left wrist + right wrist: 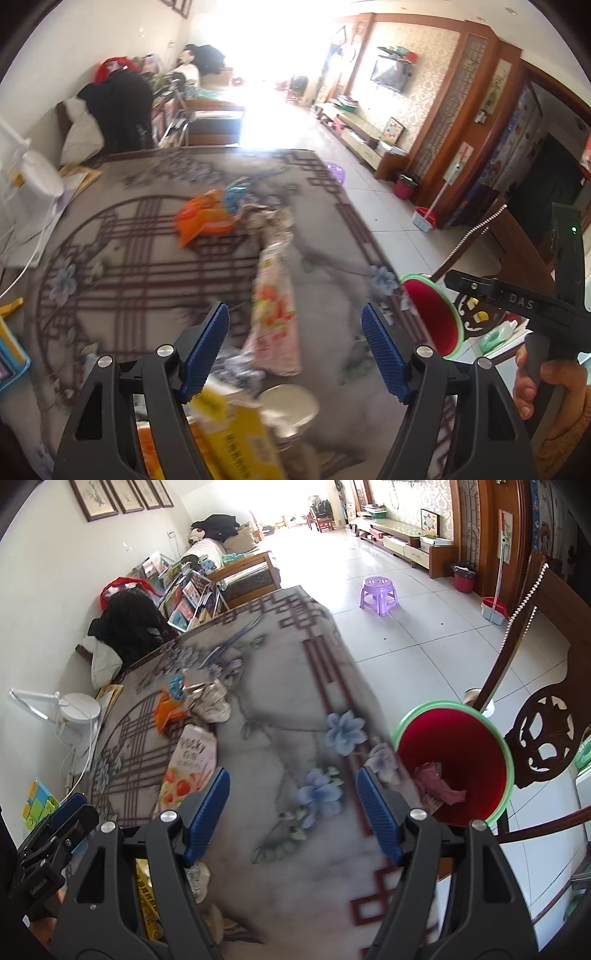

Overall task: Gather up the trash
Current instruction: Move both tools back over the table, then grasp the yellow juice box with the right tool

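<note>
Both claws, left (295, 347) and right (293, 812), gape empty; settle squarely over the snack packet (275, 314) before closing (bin (452, 764) waits right).

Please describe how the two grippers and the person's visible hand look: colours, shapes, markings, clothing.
Both the left gripper and right gripper have black angular frames with triangular cut-outs, silver round bolts and blue ribbed pads. The right gripper's body carries white letters "DAS". The hand wears a tan textured sleeve.

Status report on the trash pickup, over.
Both grippers, left and right, open, empty. Wrappers, Pocky bag on table; bin holds pink scrap. Nothing blocking.
</note>
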`<state>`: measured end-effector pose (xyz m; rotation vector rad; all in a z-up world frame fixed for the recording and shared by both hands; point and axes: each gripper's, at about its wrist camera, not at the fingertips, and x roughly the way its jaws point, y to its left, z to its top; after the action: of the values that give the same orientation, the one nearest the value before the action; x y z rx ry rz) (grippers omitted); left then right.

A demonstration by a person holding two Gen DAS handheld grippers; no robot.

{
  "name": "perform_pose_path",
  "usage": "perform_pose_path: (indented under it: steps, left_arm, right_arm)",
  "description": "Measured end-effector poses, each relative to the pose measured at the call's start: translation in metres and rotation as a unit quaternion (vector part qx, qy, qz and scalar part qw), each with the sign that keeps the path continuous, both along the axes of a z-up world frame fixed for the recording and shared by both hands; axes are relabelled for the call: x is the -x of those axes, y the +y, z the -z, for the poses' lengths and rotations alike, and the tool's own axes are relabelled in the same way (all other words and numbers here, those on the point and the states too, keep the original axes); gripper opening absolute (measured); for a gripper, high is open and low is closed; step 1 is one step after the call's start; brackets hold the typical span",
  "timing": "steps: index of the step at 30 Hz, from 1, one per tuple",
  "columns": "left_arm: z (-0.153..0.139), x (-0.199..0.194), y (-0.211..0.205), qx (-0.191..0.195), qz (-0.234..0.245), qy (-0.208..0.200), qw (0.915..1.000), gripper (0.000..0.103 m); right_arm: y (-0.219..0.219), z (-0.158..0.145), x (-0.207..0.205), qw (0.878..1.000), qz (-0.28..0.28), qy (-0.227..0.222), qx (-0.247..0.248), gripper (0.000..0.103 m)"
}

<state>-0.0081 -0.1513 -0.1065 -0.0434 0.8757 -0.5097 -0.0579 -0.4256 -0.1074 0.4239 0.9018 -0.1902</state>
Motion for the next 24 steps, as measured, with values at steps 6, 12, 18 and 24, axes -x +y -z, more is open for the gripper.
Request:
perform_pose_path:
  steps: [6,12,18,24]
  left_arm:
    - [0.012,-0.01,0.071,-0.01,-0.044,0.013,0.9989,0.071]
    - [0.025,-0.021,0.12,0.0,-0.095,0.034,0.9949,0.071]
    - [0.038,-0.024,0.157,-0.005,-0.133,0.049,0.9899,0.071]
    - [0.048,-0.018,0.175,-0.009,-0.137,0.059,0.9887,0.071]
  right_arm:
    - [0.058,0.003,-0.001,1.0,-0.029,0.011,-0.005,0.07]
    - [0.122,0.01,0.003,0.996,-0.086,0.023,-0.015,0.069]
    - [0.207,0.033,0.011,0.977,-0.202,0.055,-0.038,0.053]
    - [0.262,0.074,0.01,0.956,-0.253,0.136,-0.053,0.05]
